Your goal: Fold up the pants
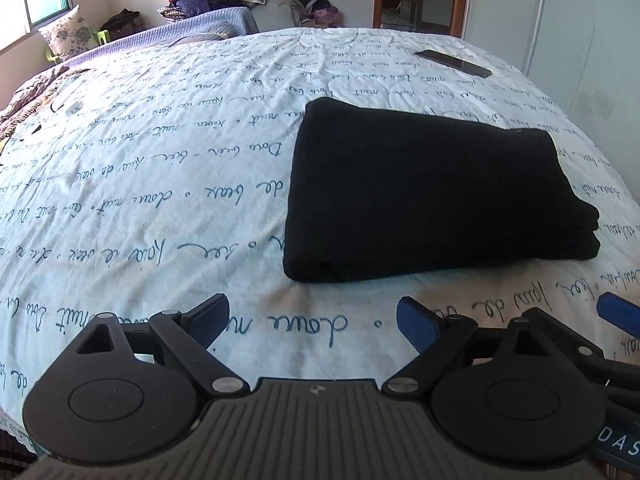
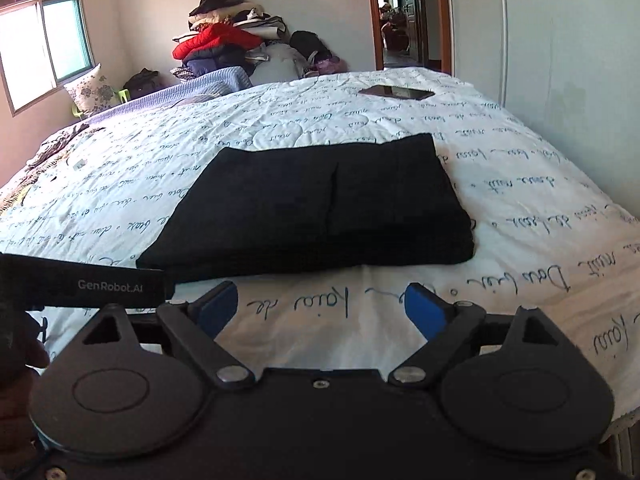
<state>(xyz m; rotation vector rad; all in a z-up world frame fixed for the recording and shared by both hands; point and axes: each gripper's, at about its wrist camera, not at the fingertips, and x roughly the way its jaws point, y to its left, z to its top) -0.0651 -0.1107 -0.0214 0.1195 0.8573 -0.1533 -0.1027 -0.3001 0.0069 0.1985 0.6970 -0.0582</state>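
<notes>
The black pants [image 1: 432, 196] lie folded in a flat rectangular stack on the white bedspread with script writing [image 1: 160, 184]; they also show in the right wrist view [image 2: 320, 208]. My left gripper [image 1: 312, 320] is open and empty, held near the bed's front edge, short of the stack and to its left. My right gripper [image 2: 320, 308] is open and empty, just in front of the stack's near edge. The left gripper's body [image 2: 88, 286] shows at the left of the right wrist view.
A dark phone [image 1: 452, 63] lies on the far right of the bed, also in the right wrist view [image 2: 396, 92]. A pile of clothes [image 2: 228, 44] and a pillow [image 2: 94, 90] sit at the far end. A wall [image 2: 580, 60] runs along the right.
</notes>
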